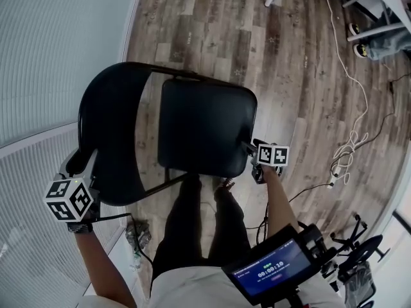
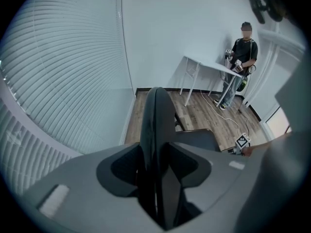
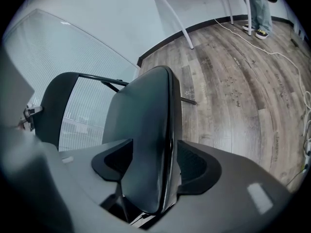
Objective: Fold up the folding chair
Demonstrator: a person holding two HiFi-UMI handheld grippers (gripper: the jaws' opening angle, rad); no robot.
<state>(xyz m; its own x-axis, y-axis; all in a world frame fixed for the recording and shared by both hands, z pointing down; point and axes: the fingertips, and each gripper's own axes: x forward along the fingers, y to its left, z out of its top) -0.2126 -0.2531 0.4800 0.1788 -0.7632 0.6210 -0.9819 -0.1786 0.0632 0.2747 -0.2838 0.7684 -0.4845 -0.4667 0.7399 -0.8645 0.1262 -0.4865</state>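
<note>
Pinching backrest (image 2: 156, 120) edge with left gripper (image 2: 158, 154), jaws tight, likely to hold it steady. Straddling seat (image 3: 146, 115) front corner with right gripper (image 3: 154, 154), jaws spread, no squeeze visible, probably set to tip it up. Folding chair (image 1: 205, 127) unfolded on wood floor (image 1: 289, 56), beside blinds (image 1: 38, 63).

Left gripper (image 1: 78, 164): on the near left edge of the folding chair (image 1: 164, 76), at its backrest (image 1: 106, 120). Jaws clamped on the backrest rim, one pad on each face. Marker cube faces up toward the head cam. Left forearm (image 1: 96, 262) runs straight into it, wrist in line.

Right gripper (image 1: 249, 149): at the near right corner of the chair's seat (image 3: 146, 130). Jaws straddle the seat edge, spread, and the right pad stands just clear of it. Gripper angled down. Right forearm (image 1: 277, 201) is extended.

Legs (image 1: 192, 223): standing just in front of the seat.
</note>
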